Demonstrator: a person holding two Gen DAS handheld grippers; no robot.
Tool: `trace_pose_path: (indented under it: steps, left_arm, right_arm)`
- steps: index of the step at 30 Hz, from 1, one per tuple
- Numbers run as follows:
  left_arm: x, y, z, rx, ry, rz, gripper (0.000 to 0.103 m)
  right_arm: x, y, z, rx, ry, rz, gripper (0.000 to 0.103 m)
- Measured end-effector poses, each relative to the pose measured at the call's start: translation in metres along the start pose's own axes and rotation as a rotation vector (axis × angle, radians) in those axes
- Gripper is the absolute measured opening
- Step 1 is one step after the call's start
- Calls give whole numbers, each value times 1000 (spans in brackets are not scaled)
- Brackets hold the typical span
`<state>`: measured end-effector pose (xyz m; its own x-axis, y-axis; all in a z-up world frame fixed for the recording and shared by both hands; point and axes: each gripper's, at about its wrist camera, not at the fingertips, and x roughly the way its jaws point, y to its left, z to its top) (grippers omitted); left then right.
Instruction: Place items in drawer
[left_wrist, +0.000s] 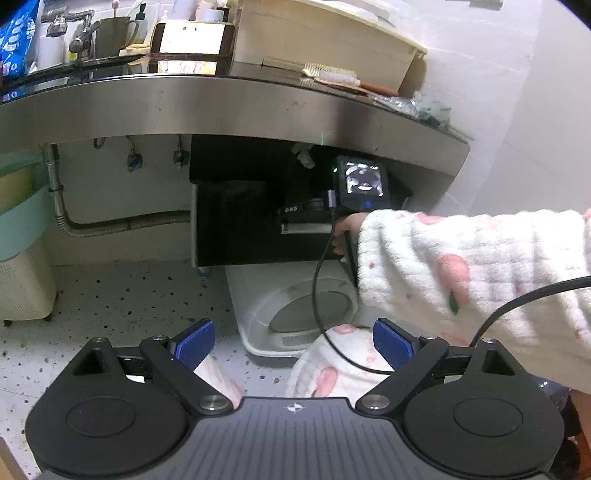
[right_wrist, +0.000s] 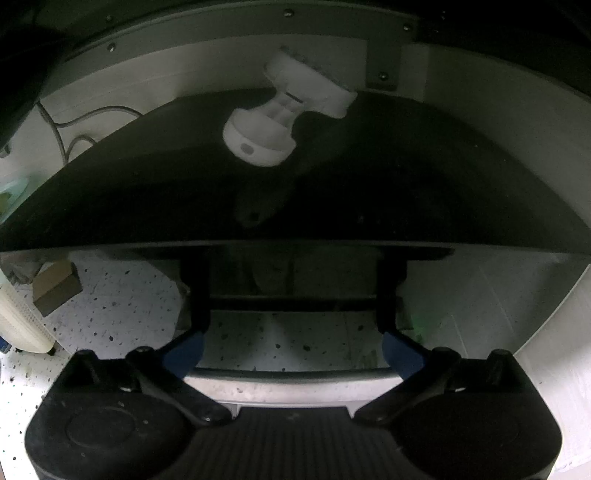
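A black drawer (left_wrist: 229, 221) stands pulled out under the steel-edged counter (left_wrist: 221, 107). At the back of its dark inside (right_wrist: 147, 192) lies a white plastic item (right_wrist: 284, 118) with a round end; the left wrist view shows this white item (left_wrist: 303, 155) small and far off. My right gripper (right_wrist: 293, 354) is open and empty at the drawer's glossy front panel, which mirrors its fingers. A hand in a fluffy white sleeve (left_wrist: 461, 266) holds it there, its small screen (left_wrist: 364, 184) facing me. My left gripper (left_wrist: 293, 343) hangs back over the floor, open and empty.
On the counter are a brush (left_wrist: 332, 75), a cream box (left_wrist: 317, 33) and a faucet (left_wrist: 79, 33). A white tub (left_wrist: 295, 314) sits on the speckled floor below the drawer. A metal pipe (left_wrist: 110, 225) runs along the wall. A cardboard box (right_wrist: 55, 288) lies at left.
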<state>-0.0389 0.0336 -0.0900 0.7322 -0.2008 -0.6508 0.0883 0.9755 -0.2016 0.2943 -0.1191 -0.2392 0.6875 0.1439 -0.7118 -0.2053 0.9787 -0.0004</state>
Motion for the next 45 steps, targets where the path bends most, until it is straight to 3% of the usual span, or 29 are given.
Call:
trace_pose_path:
  steps: [13, 19, 21, 32, 37, 42, 45]
  left_arm:
    - [12, 5, 1, -16, 76, -63, 93]
    - [11, 1, 4, 13, 75, -46, 100]
    - [10, -1, 5, 30, 67, -30, 100]
    - [19, -8, 15, 115, 89, -7, 99]
    - [17, -4, 22, 71, 61, 5, 98]
    - [18, -9, 30, 92, 41, 101, 98]
    - [25, -9, 37, 63, 77, 104, 98]
  right_arm:
    - [2, 6, 7, -1, -11, -17, 103]
    - [-7, 12, 7, 11, -23, -45, 103]
    - [-15, 11, 5, 19, -12, -20, 103]
    - [-93, 13, -11, -17, 18, -12, 103]
    - [-141, 8, -25, 14, 36, -47, 103]
    - [-189, 2, -38, 45, 54, -81, 103]
    - [-217, -1, -46, 63, 65, -102, 103]
